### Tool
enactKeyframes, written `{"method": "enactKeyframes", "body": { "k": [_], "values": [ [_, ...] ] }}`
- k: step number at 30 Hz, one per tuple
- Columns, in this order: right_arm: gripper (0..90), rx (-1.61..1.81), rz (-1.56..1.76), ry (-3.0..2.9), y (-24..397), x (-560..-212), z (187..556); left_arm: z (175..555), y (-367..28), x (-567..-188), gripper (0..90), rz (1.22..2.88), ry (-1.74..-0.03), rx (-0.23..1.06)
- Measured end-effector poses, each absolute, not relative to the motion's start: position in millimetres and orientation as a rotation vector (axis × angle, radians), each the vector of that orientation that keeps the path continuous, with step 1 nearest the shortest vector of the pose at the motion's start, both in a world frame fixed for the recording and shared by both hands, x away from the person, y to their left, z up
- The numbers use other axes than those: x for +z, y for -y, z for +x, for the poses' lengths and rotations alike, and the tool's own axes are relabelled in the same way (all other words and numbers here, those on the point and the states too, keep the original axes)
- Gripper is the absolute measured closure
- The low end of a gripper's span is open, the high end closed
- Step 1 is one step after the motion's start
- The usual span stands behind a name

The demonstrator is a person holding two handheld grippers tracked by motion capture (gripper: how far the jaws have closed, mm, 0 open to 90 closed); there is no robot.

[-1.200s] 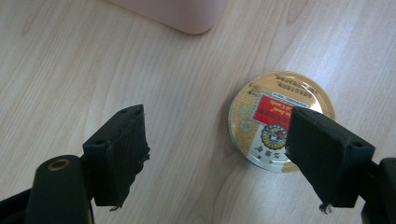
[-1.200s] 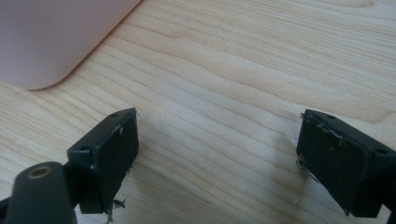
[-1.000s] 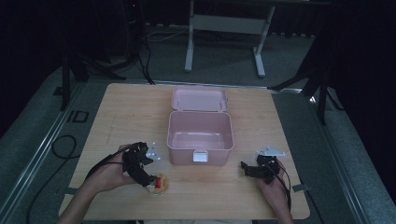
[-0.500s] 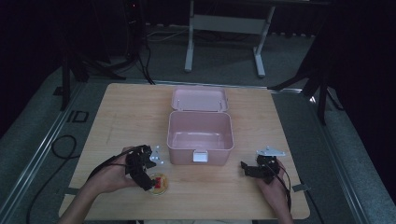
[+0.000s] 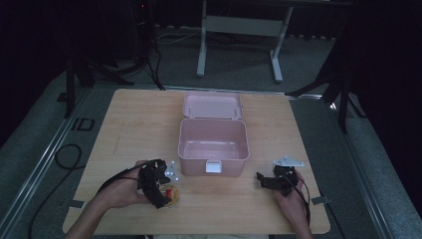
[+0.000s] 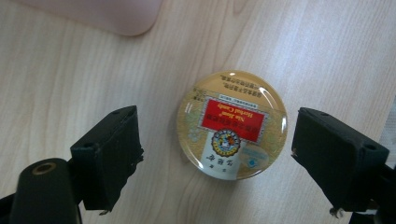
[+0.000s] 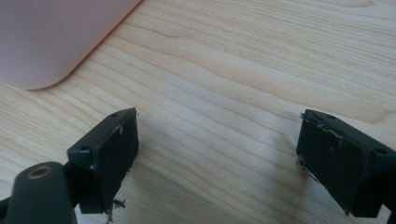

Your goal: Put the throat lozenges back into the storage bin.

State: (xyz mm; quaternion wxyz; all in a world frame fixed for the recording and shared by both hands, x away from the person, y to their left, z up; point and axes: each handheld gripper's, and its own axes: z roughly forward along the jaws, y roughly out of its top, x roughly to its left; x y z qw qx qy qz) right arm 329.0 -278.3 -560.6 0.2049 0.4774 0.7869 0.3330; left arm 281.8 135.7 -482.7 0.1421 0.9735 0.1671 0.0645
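High view: wooden table (image 5: 149, 119), pink box (image 5: 214, 142) at centre with lid (image 5: 212, 105) swung open to the far side, white latch (image 5: 213, 167) on the near wall. Left gripper (image 5: 161, 191) at near left, held in the left hand (image 5: 117, 191), aimed down at a small round tin (image 5: 170, 195) lying flat on the table, near-left of the box and apart from it. Right gripper (image 5: 263, 180) at near right in the right hand (image 5: 291, 204), jaws pointing left toward the box's near right corner, nothing between them.

Left gripper view: round tin (image 6: 232, 124) lies lid-up between the two black jaws, clear gaps on both sides, no pad touching. Jaws spread wide and have just been opening. Tin is a disc, no long axis; red label band runs across with print upside down here, so its top faces the gripper body. Box corner (image 6: 116, 16) at upper left.

Right gripper view: right gripper (image 7: 217, 149) jaws spread wide over bare wood, holding nothing. Pink box corner (image 7: 51, 37) at upper left.
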Motion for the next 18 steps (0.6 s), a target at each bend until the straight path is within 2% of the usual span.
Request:
{"method": "enactKeyframes", "body": {
  "k": [18],
  "values": [
    [12.7, 0.928, 1.331, -2.194, 278, -561, 329, 279, -125, -494, 14.9, 2.87, -0.437, 0.143]
  ]
}}
